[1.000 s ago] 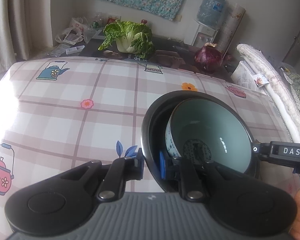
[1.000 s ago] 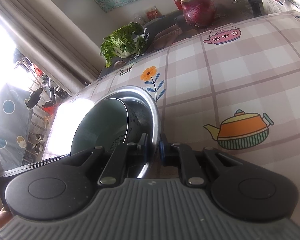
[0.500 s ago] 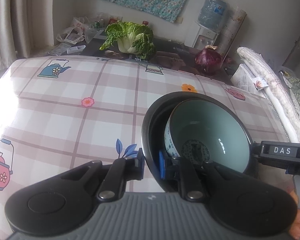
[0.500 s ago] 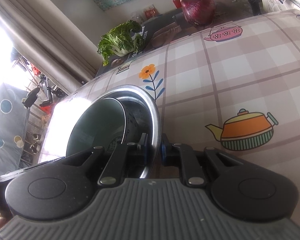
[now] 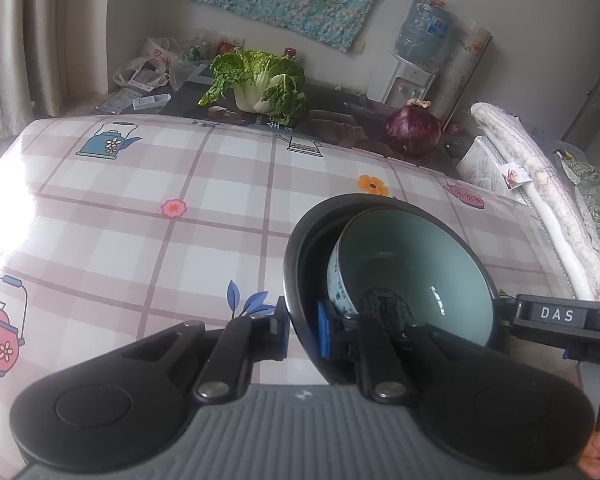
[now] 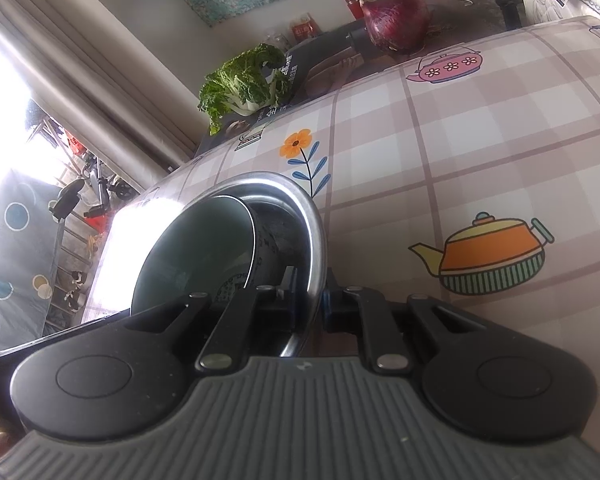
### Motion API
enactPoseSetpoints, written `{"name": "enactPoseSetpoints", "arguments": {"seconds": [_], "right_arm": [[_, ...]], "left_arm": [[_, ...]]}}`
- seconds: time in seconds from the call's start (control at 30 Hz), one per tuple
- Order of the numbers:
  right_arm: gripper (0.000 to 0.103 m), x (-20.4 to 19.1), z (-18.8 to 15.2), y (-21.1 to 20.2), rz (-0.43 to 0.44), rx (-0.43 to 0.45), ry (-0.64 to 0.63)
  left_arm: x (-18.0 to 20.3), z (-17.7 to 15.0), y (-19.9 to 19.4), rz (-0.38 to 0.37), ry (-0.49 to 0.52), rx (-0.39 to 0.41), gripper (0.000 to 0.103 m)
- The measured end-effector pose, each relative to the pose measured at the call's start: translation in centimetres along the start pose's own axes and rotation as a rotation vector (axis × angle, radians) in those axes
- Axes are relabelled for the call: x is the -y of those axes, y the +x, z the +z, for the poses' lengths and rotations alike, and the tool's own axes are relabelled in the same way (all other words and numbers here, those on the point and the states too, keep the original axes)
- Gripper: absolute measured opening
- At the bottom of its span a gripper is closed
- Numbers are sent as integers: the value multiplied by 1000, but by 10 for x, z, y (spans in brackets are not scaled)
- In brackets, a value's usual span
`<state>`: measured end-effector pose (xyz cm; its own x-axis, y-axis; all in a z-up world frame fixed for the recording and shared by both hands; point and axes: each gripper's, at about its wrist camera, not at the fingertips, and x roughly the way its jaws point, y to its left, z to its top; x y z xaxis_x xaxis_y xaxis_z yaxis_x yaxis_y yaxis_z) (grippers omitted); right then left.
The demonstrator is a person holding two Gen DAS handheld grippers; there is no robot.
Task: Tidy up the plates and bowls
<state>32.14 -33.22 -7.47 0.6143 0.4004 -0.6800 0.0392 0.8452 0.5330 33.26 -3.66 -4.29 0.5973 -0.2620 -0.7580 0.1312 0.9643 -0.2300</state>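
A steel bowl (image 5: 296,240) with a shiny rim (image 6: 318,236) holds a teal ceramic bowl (image 5: 412,272) that lies tilted inside it. The ceramic bowl (image 6: 196,248) has a blue-and-white pattern outside. My left gripper (image 5: 302,332) is shut on the steel bowl's near-left rim, one pad inside and one outside. My right gripper (image 6: 310,300) is shut on the opposite rim in the same way. One of its fingers (image 5: 548,314), labelled DAS, shows at the bowl's right side in the left wrist view. I cannot tell whether the bowl rests on the table.
The table wears a pink checked cloth (image 5: 140,220) printed with teapots. Beyond its far edge lie a cabbage (image 5: 260,84) and a red onion (image 5: 412,130). A water dispenser (image 5: 416,52) stands by the wall, and rolled bedding (image 5: 540,184) lines the right side.
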Motion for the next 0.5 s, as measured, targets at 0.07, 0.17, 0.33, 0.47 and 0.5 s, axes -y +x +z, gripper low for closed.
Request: {"name": "enactPoseSetpoints", "arguments": {"seconds": [0.07, 0.17, 0.33, 0.47, 0.5], "right_arm": [[12, 0, 0, 0, 2, 0, 0], [12, 0, 0, -1, 6, 4, 3], [12, 0, 0, -3, 11, 9, 3], [12, 0, 1, -6, 12, 14, 0], [12, 0, 1, -7, 12, 15, 1]], "left_arm": [[0, 0, -1, 2, 1, 4, 14], [1, 1, -2, 3, 3, 9, 14], [2, 1, -4, 3, 3, 16, 14], [2, 1, -6, 2, 3, 23, 14], [3, 1, -6, 2, 4, 25, 14]]}}
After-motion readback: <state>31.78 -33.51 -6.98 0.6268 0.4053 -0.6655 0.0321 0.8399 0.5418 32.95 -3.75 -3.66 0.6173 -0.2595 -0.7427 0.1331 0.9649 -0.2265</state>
